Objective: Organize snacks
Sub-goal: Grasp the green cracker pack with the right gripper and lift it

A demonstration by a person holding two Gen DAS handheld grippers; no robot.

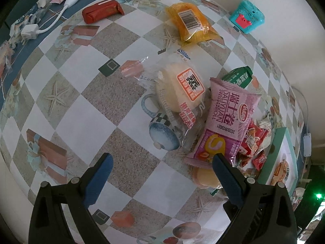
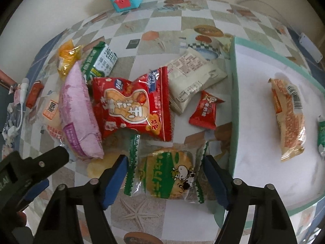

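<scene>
A pile of snack packets lies on the checked tablecloth. My left gripper (image 1: 162, 162) is open and empty; its right finger sits at the lower end of a pink Swiss roll packet (image 1: 225, 122), beside a clear packet with a pale cake (image 1: 180, 89). My right gripper (image 2: 165, 162) is open, its fingers on either side of a green-edged rice cracker packet (image 2: 166, 174) lying on the table. Above it are a red peanut packet (image 2: 132, 105), a small red packet (image 2: 205, 109) and a beige packet (image 2: 191, 77). A mint-rimmed white tray (image 2: 233, 93) at right holds an orange-printed packet (image 2: 290, 113).
A yellow-orange packet (image 1: 191, 20), a red-brown bar (image 1: 101, 10) and a teal toy box (image 1: 246, 16) lie farther back. A white charger and cable (image 1: 50, 24) lie at the far left. A green carton (image 2: 99, 61) lies behind the pile. The left gripper's body (image 2: 30, 168) shows at lower left.
</scene>
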